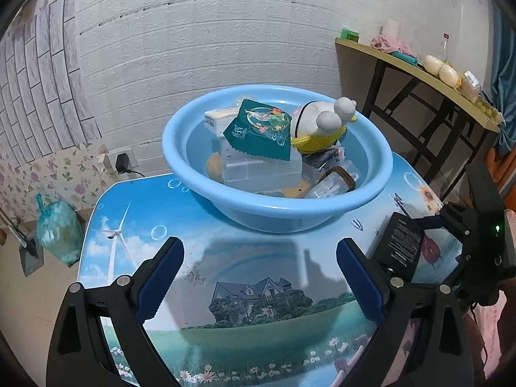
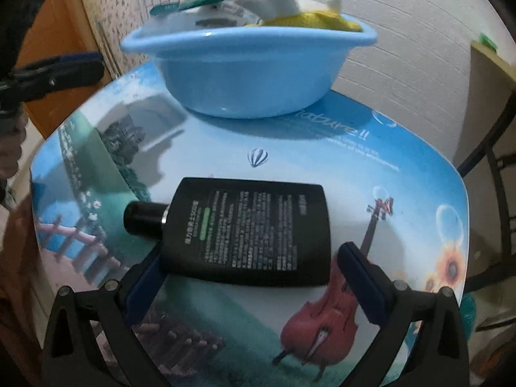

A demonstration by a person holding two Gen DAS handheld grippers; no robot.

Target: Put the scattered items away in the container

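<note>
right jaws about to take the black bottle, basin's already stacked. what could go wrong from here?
1. The black bottle lies flat and is wide; the right gripper has its jaws open at the near edge, so a shallow grip could slip.
2. The blue basin is piled high: plush toy and green packet sit above the rim, so a dropped bottle could knock them out.
3. The left gripper hovers open nearby, possibly in the carry path.

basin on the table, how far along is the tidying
Mostly done: the blue basin already holds the plush toy, green packet, clear boxes and a jar. In hand: the right gripper stands open around the black bottle, not yet gripping. Left: lift that bottle into the basin. The left gripper is open and empty.
</note>
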